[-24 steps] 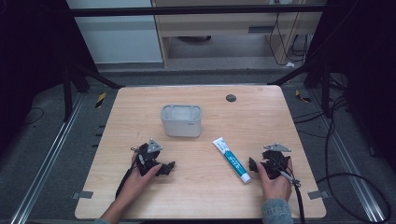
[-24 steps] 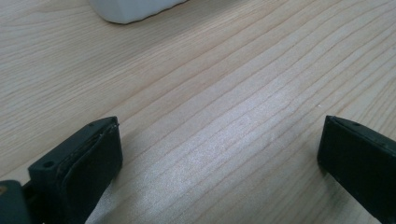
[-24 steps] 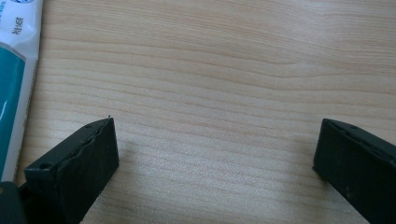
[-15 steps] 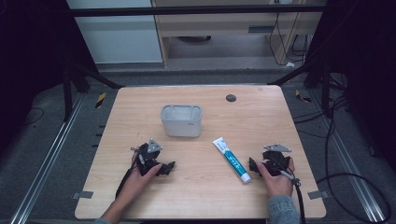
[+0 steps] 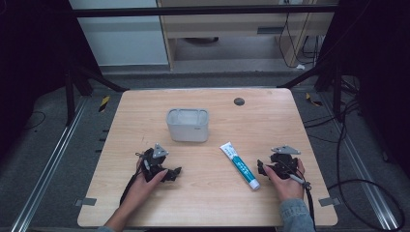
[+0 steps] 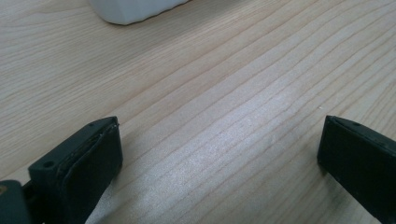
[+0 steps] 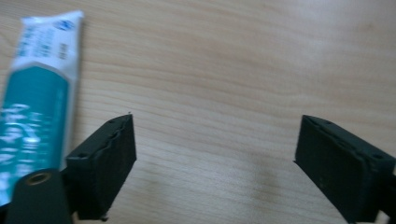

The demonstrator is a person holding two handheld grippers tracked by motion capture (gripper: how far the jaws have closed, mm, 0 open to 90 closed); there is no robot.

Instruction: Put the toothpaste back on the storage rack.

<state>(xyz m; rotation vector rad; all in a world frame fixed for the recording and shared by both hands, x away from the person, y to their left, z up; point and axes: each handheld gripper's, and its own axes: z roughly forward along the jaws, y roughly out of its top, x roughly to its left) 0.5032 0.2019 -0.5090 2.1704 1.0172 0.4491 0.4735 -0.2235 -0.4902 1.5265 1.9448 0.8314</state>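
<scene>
High view: little has changed since a moment ago; both hands rest near the table's [image 5: 145, 104] near edge. The right gripper [image 5: 263, 167] has edged left toward the tube [image 5: 240, 165], which lies just beside it, right of the tub [image 5: 187, 124]. Both grippers gape empty; the left gripper [image 5: 175, 171] idles. Likely a pickup is about to begin.
</scene>
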